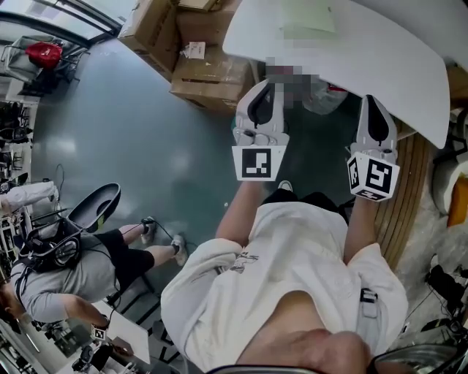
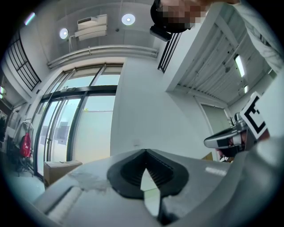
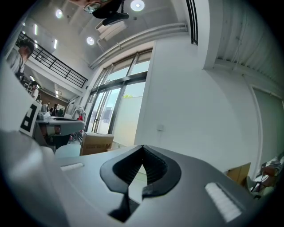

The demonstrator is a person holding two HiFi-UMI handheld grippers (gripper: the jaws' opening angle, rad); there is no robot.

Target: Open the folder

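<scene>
Both are pressed together and pinch nothing: the left claw (image 1: 261,91) and right claw (image 1: 371,102) are held side by side, tips at the white worktop's (image 1: 387,51) near edge. What looks like the pale green folder (image 1: 307,16) lies flat farther in from that edge, apart from both.

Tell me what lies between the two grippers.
Head view: only bare floor between the left gripper and right gripper, with the white table just beyond.

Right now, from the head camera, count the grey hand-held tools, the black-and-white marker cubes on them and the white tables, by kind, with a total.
Grey hand-held tools: 2, left tool and right tool
Black-and-white marker cubes: 2
White rounded-edge table: 1
Total: 5
</scene>
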